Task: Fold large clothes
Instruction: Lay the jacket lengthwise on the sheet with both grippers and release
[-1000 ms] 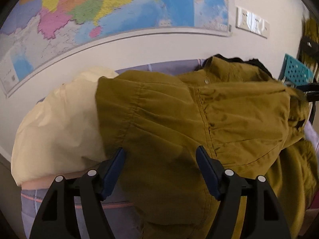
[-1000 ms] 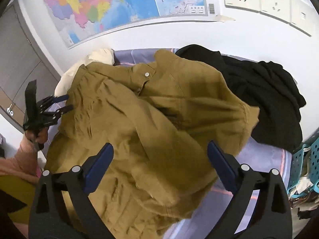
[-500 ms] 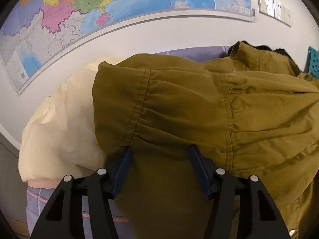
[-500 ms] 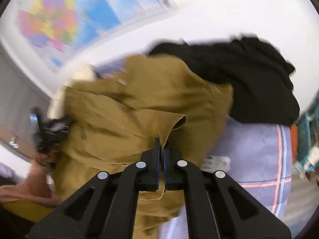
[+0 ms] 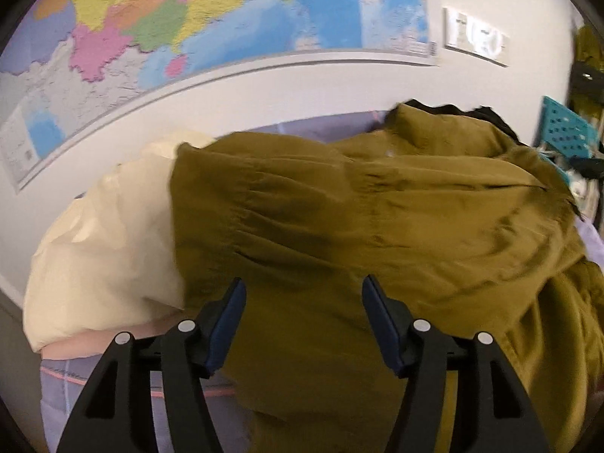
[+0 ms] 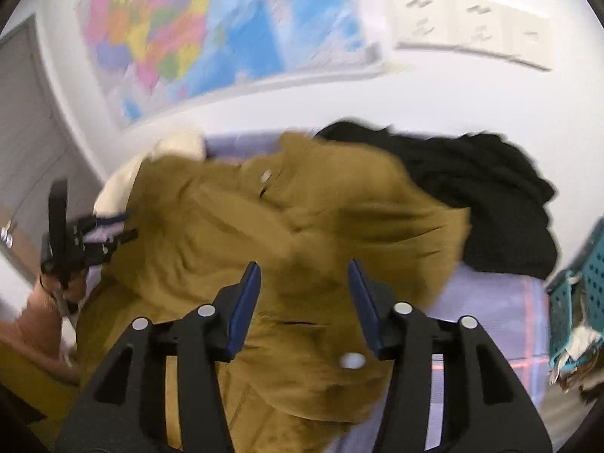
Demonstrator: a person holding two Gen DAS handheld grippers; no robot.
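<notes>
The jacket point(image 6: 321, 226) lies crumpled on the bed point(image 6: 498, 305), spread under and ahead of both my pairs of fingers, and I judge I am at the arranging step: nothing is folded yet, and the cloth has to be laid flat first. It is olive-brown, thin and creased, bunched into ridges, with a pale snap showing near the collar beyond my right fingertips and another just between my right fingers, close in.

My right gripper point(image 6: 304, 275) has just been opening; its jaws stand apart with the jacket below and between them, and the pads do not press on it, so it is released. My left gripper point(image 5: 304, 294) is parted too, straddling a gathered seam, its pads clear of the cloth as far as I can see.

Next, I think, each hand should pinch an edge, a hem or shoulder, and draw them apart to flatten the body.

Left of my left fingers the jacket overlaps a cream pillow point(image 5: 102, 249). Beyond my right fingers, to the right, a black garment point(image 6: 490, 196) touches the jacket's far edge. A map point(image 5: 211, 26) hangs on the wall behind.
</notes>
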